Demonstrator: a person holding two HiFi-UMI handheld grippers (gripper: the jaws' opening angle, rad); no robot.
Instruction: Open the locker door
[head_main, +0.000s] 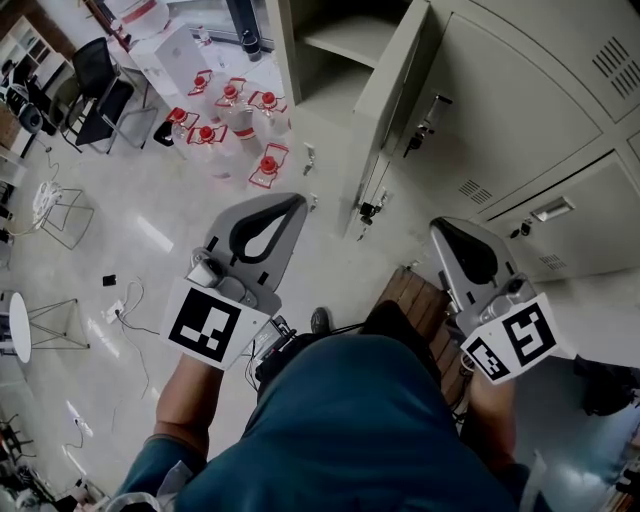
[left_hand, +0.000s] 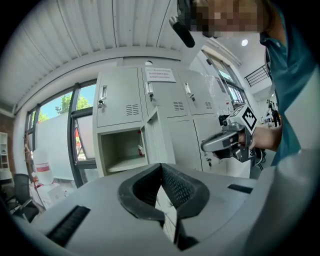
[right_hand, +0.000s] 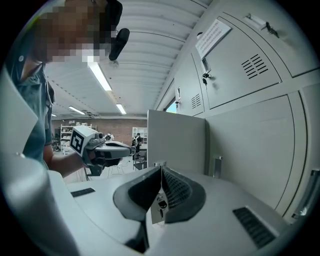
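Observation:
The grey locker bank (head_main: 520, 120) fills the upper right of the head view. One door (head_main: 392, 95) stands swung out, and its compartment with a shelf (head_main: 340, 40) shows behind it. In the left gripper view the open compartment (left_hand: 121, 150) sits at centre left, with the door (left_hand: 154, 131) edge-on beside it. My left gripper (head_main: 299, 204) hangs shut and empty, short of the door's lower edge. My right gripper (head_main: 440, 227) is also shut on nothing, close to the locker fronts; in its own view the open door (right_hand: 176, 140) stands just past the jaws.
Several red-capped water bottles (head_main: 232, 118) stand on the floor at the upper left, with black chairs (head_main: 100, 90) further left. A wooden stool (head_main: 415, 298) is under me by the lockers. Keys hang from a lower lock (head_main: 368, 211). Cables lie on the floor (head_main: 125, 305).

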